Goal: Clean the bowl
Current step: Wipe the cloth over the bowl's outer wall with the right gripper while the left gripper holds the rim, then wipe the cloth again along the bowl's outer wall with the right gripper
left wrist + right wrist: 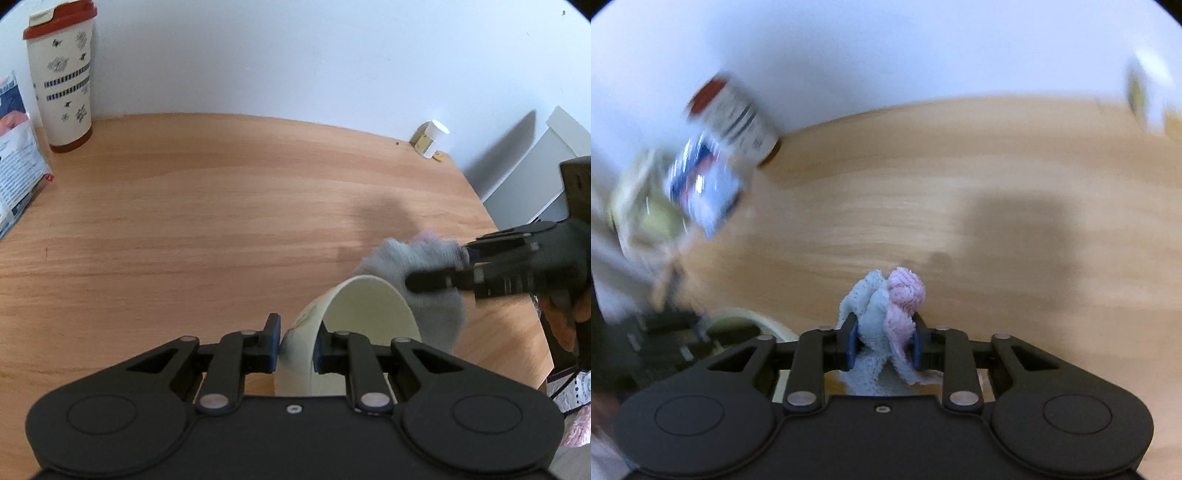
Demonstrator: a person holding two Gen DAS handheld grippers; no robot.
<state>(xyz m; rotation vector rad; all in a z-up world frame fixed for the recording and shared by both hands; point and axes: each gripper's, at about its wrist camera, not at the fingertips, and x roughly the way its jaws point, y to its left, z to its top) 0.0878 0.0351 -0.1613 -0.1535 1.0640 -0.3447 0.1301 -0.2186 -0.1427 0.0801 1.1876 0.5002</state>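
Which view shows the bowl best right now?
Left wrist: the bowl sits sharp, tilted on its side, rim clamped by the left hand-held gripper. Right wrist shows only a blurred sliver of rim at lower left.

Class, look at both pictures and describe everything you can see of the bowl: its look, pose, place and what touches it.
The bowl is pale cream, smooth and glossy like ceramic, with a faint floral print outside. It is tipped on its side above the wooden table, opening facing right. The left tool is shut on its rim, one finger outside, one inside. The grey cloth, held by the right tool, lies against its far rim. The inside looks bare.
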